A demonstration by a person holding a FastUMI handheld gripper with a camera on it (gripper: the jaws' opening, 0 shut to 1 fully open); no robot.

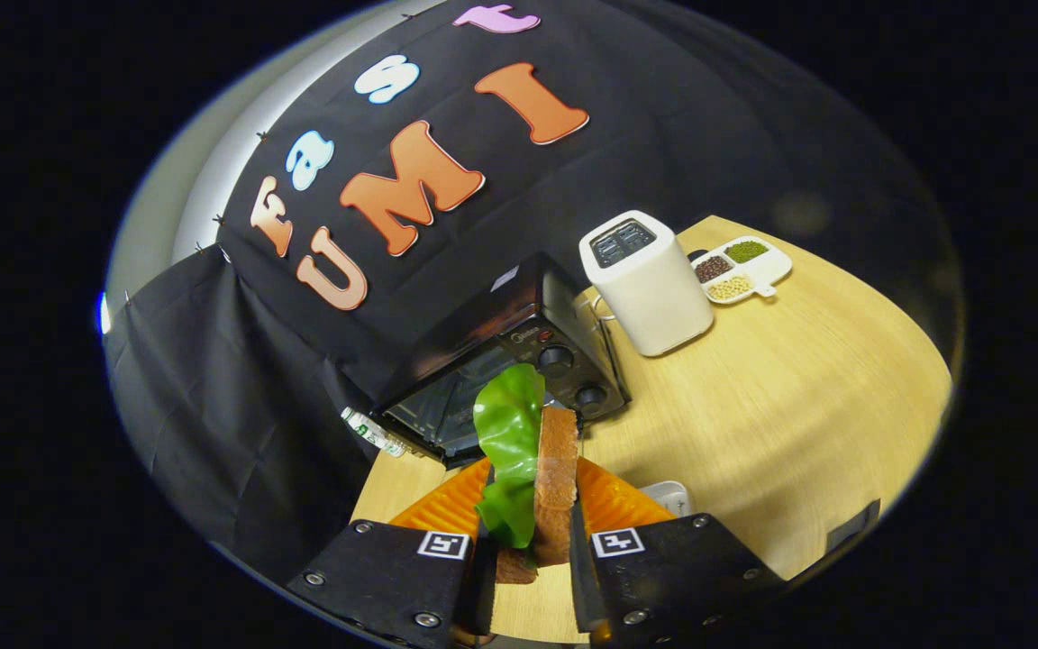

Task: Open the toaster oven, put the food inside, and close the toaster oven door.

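Gripper view: gripper [532, 518] jaws pinch sandwich [537, 469], bread slice plus lettuce leaf, upright between them. Black toaster oven [501, 370] just beyond, door open. White toaster [650, 284], divided bean dish [740, 269] farther right on wooden table [798, 406].

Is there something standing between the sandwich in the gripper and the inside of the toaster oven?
Nothing visible does. The gripper is shut on the sandwich, bread and lettuce. The toaster oven is just beyond it, and its chamber looks open toward the food. The white toaster and the dish of beans stand aside.
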